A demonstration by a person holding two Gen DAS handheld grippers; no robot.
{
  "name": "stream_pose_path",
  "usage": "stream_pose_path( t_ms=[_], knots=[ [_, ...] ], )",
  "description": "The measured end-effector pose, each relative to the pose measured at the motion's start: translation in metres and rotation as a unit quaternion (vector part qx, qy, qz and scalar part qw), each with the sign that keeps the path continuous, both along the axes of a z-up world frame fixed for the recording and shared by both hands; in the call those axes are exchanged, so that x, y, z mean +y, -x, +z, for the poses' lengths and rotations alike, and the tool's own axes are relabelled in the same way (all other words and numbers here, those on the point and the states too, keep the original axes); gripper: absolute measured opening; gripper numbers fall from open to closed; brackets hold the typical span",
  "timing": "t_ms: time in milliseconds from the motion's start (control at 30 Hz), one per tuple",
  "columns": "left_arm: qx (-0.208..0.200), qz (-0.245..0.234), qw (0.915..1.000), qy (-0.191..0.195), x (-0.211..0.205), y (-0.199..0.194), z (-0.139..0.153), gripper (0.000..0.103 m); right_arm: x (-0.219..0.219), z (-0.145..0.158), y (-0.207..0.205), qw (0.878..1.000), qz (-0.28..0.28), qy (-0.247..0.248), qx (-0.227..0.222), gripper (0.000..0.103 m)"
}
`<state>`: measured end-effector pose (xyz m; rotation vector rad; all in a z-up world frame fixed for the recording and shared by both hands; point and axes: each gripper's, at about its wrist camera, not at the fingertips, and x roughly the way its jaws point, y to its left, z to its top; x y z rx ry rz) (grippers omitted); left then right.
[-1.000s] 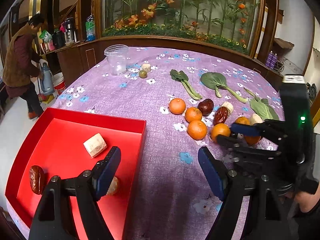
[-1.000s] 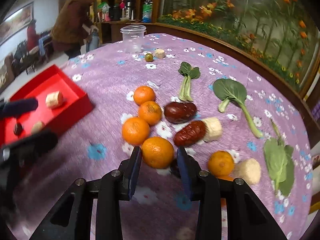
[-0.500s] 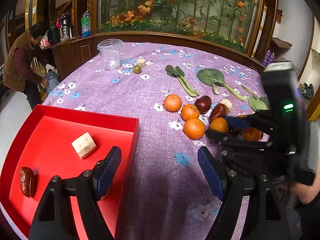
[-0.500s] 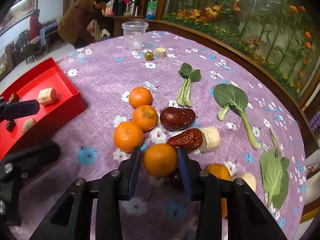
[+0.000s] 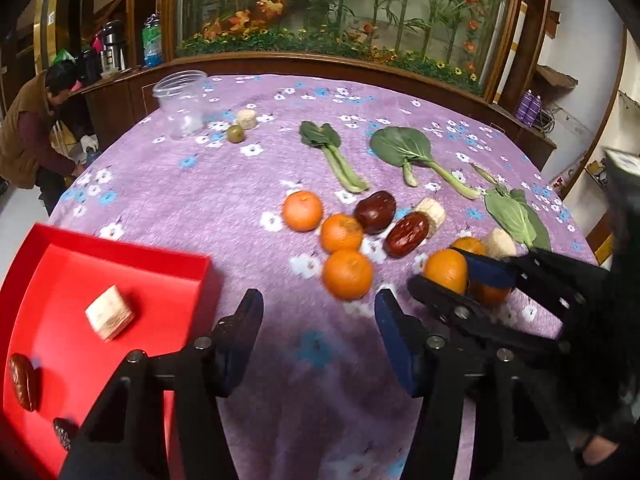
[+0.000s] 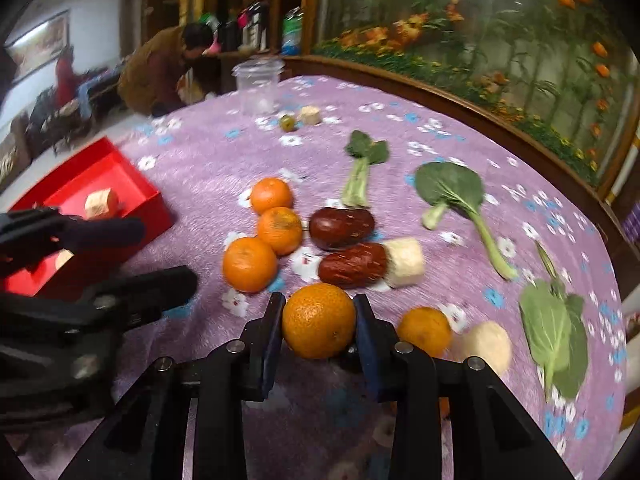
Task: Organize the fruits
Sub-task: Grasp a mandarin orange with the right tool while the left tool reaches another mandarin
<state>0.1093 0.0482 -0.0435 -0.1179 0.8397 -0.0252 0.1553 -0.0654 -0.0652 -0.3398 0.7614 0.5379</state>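
Tray (image 5: 120, 248) sits at the far left edge of the table, red and open-topped, which makes sense as the drop spot since it already has a pale chunk (image 5: 109, 312) and a date (image 5: 24, 380) lying in it. Left gripper (image 5: 318, 340) hangs just right of the tray over bare purple cloth (image 5: 240, 200), fingers spread wide with nothing between them, so I'd guess it's just parked out of the way for now. Middle of the table has three loose oranges (image 6: 250, 264) bunched together with two dates (image 6: 352, 266) touching a pale chunk beside them, probably the unsorted pile. Right gripper (image 6: 318, 322) is pinching an orange (image 6: 318, 320) across its widest part, pads flat on both sides, looks like a solid hold for carrying; can't tell for sure if it's off the cloth yet. Another orange (image 6: 426, 330) sits just right of it, and greens (image 6: 554, 336) lie further right, well apart from the tray. Next bit should be carrying it left to the tray.
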Motion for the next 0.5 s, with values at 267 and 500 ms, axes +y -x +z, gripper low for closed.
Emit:
stream_pose_path(
  t_ms=[267, 500],
  knots=[
    [0.008, -0.012, 0.9999, -0.006, -0.015, -0.028, -0.009, 0.057, -0.039, 0.018, 0.009, 0.997, -0.050, -0.053, -0.018, 0.036],
    [0.036, -0.010, 0.9992, -0.013, -0.021, -0.040, -0.030, 0.032, -0.064, 0.029, 0.021, 0.993, -0.078, -0.090, -0.028, 0.037]
  ],
)
